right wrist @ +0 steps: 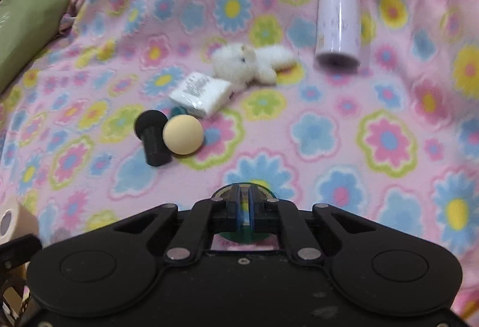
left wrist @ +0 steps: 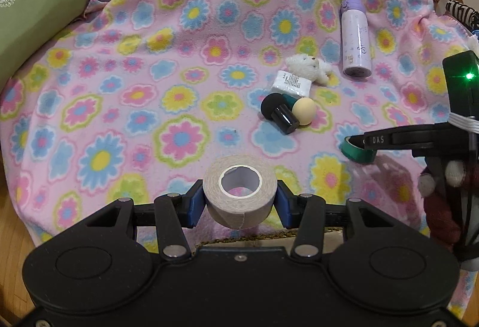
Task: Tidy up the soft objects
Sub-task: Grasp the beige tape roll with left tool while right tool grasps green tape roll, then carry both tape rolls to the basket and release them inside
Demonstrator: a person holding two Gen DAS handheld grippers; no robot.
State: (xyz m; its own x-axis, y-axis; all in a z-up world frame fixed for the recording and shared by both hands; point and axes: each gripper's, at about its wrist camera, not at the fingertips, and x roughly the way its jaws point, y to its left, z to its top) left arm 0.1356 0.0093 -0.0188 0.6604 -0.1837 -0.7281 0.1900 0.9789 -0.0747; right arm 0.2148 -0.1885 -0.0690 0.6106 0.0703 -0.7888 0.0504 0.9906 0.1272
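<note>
Between the blue pads of the left gripper (left wrist: 239,201) sits a beige tape roll (left wrist: 239,192), clamped across its width with the core hole facing up and forward; the roll hangs clear of the flowered blanket (left wrist: 119,117). Beside it, the right gripper (right wrist: 244,207) has its jaws pressed nearly together on the thin wall of a green tape ring (left wrist: 357,151), which the left wrist view shows lifted just above the blanket.

Both held items are already off the surface, so the governing relation is where they go next. No receiving container can be confirmed; a woven edge shows directly below the left gripper, but its nature cannot be told.

Ahead of both grippers, a cluster lies on the blanket: a black-capped applicator (right wrist: 152,141) touching a cream sponge ball (right wrist: 183,134), then a white wrapped packet (right wrist: 200,93), then a small white plush toy (right wrist: 248,65) just beyond. The right gripper is judged nearer to this cluster. A lavender bottle (right wrist: 338,9) lies farther off to the right, long axis running away from the grippers. A green cushion (left wrist: 33,12) occupies the far left. Nothing stands between the grippers and the cluster.
</note>
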